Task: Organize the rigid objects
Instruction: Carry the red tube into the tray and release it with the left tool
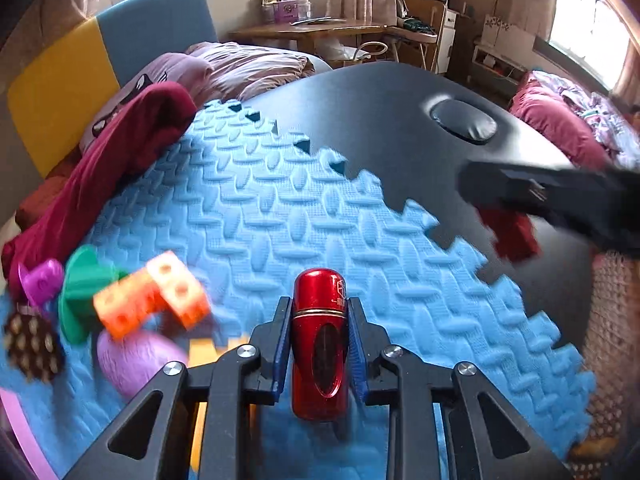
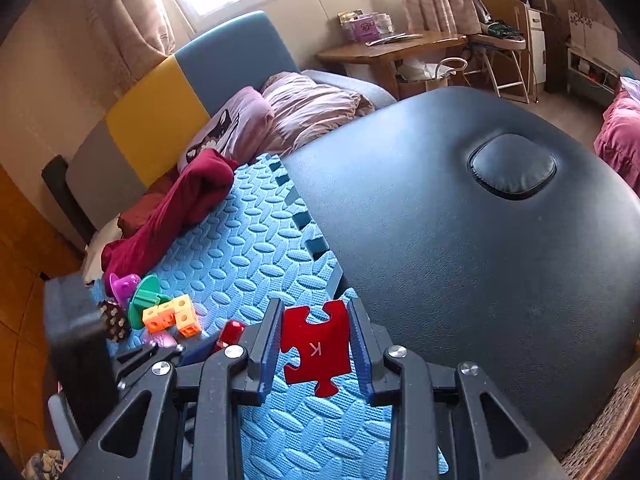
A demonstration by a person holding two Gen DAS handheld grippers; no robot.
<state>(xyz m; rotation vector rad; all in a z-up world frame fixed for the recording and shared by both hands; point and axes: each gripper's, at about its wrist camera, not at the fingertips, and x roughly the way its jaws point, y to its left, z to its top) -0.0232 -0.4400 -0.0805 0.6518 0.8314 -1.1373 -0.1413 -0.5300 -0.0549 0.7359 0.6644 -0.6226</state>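
My left gripper [image 1: 319, 312] is shut on a shiny red capsule-shaped container [image 1: 319, 344], held above the blue foam mat [image 1: 280, 200]. My right gripper [image 2: 314, 320] is shut on a red puzzle piece marked K [image 2: 316, 350], held over the mat's edge. In the left wrist view the right gripper [image 1: 560, 200] shows blurred at the right with the red piece [image 1: 512, 232] under it. A cluster of toys lies on the mat at the left: orange and yellow cubes [image 1: 152, 296], a green disc piece [image 1: 84, 292], a purple piece [image 1: 40, 280], a brown dotted piece [image 1: 32, 344] and a lilac egg shape [image 1: 136, 356].
A dark red cloth [image 1: 112, 168] lies along the mat's left edge. The mat sits on a black padded table [image 2: 480, 260] with a round cushion insert [image 2: 512, 168]. A bed with pillows [image 2: 304, 112] and a wooden desk [image 2: 392, 48] stand behind.
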